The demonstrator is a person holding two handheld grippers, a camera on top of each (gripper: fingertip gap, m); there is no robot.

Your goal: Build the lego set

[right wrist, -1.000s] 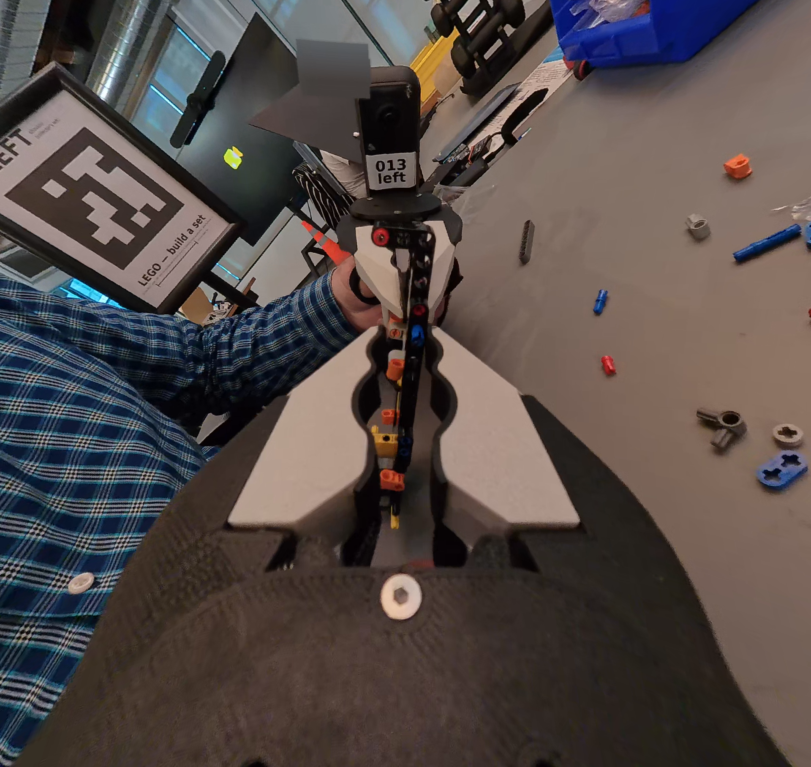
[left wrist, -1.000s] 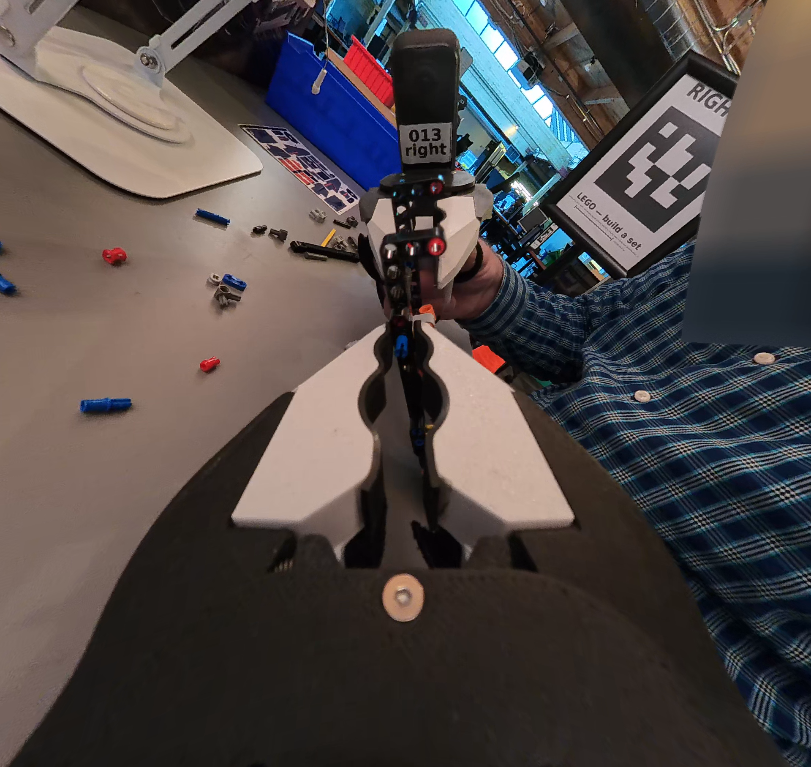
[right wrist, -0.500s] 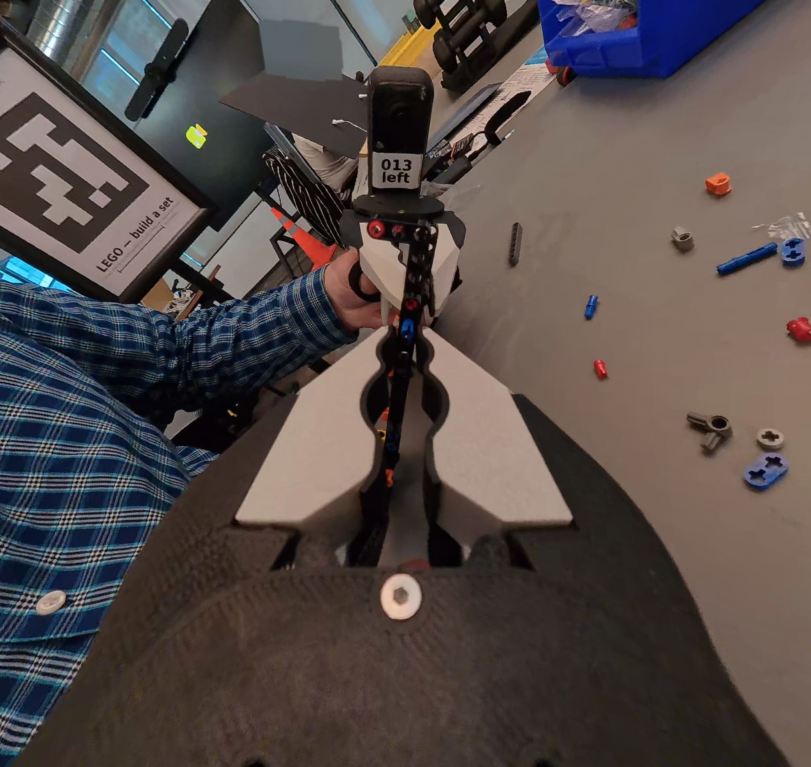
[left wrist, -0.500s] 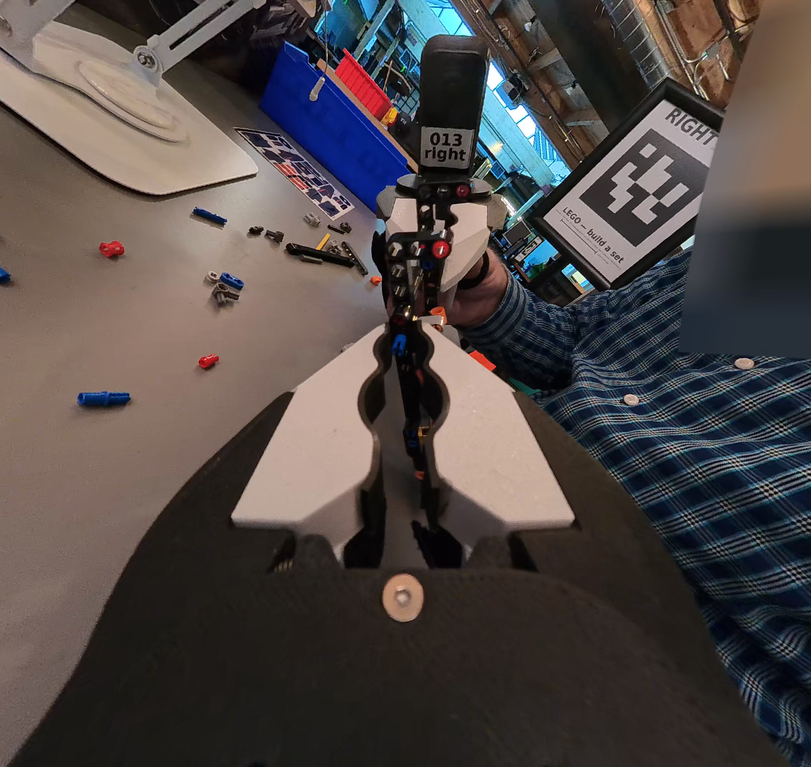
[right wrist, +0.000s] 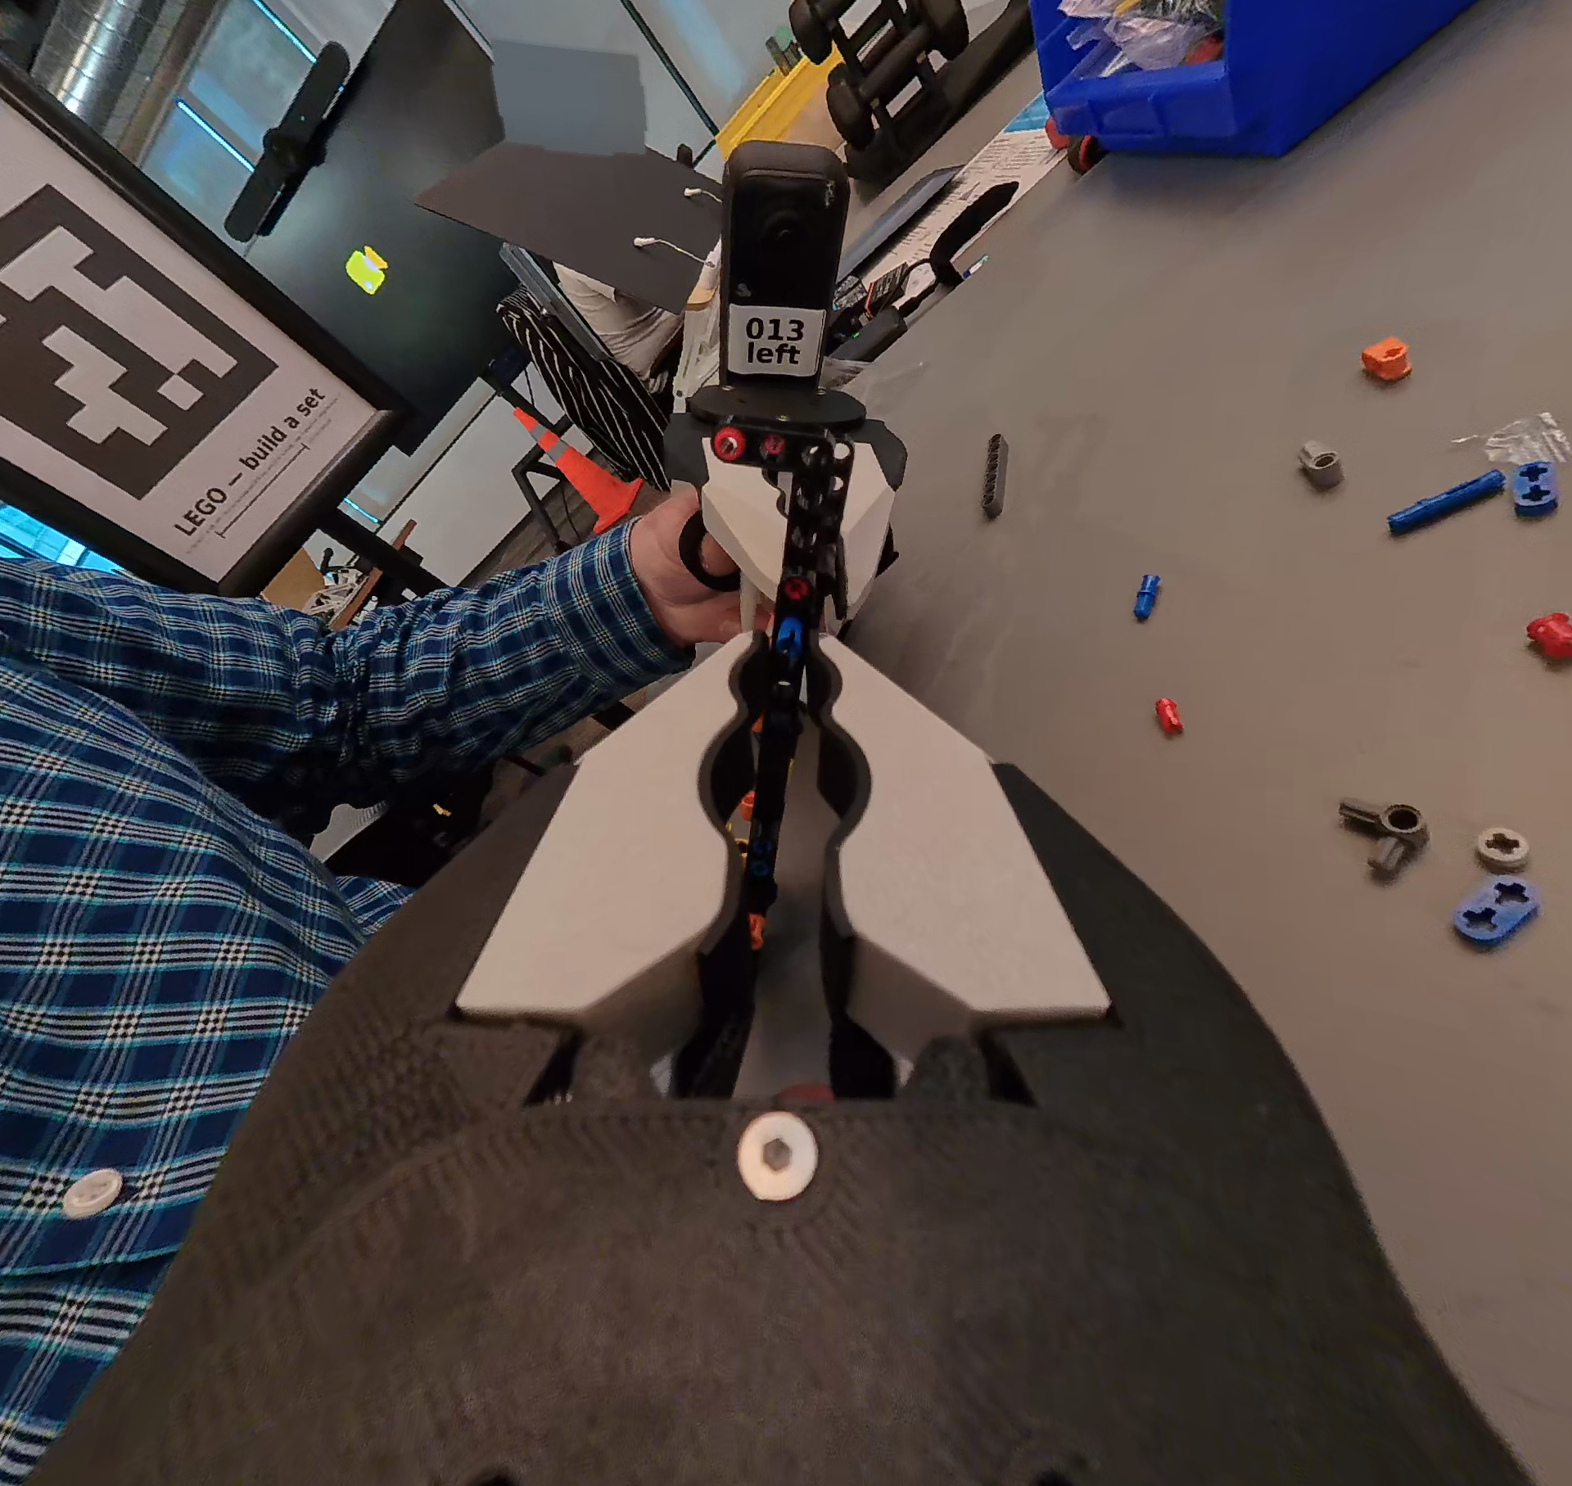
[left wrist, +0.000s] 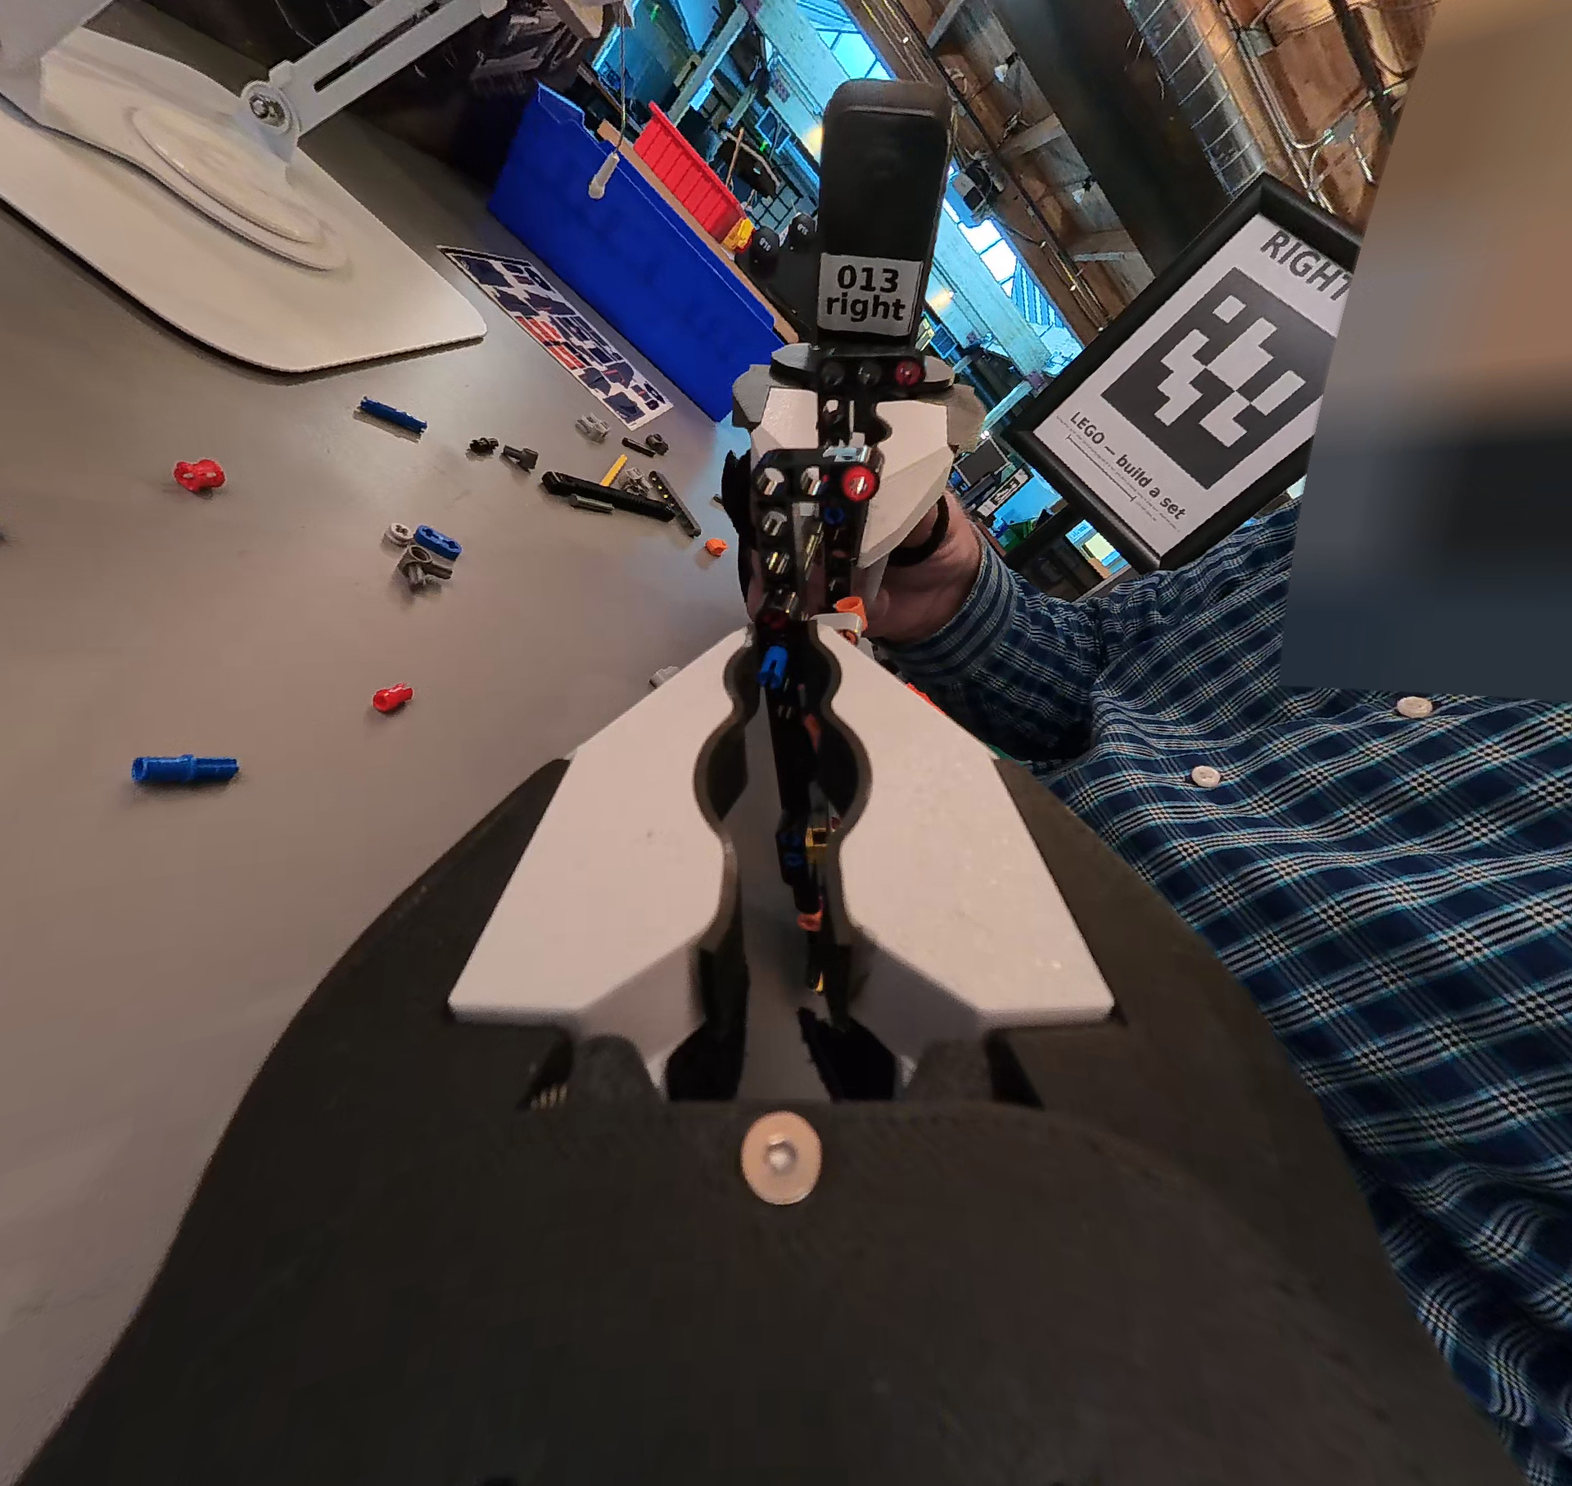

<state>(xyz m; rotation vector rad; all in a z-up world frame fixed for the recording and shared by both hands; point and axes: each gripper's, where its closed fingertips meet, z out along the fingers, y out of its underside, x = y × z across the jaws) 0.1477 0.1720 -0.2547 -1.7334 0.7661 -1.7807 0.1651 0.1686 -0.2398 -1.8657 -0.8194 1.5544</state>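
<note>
Between both claws [left wrist: 783, 646] [right wrist: 787, 637]: lego assy [left wrist: 804, 526], apparently clamped; labels unquoted.

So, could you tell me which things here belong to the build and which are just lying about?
In the job:
- black lego assembly, clamped between both grippers
- left gripper
- right gripper
- loose pieces, e.g. blue pin

Lying about:
- blue bin
- dumbbells
- white stand

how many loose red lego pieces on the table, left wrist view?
2. One red connector far left, below the white base; one red pin nearer, left of the hand-held gripper. Others may hide behind it.
</note>
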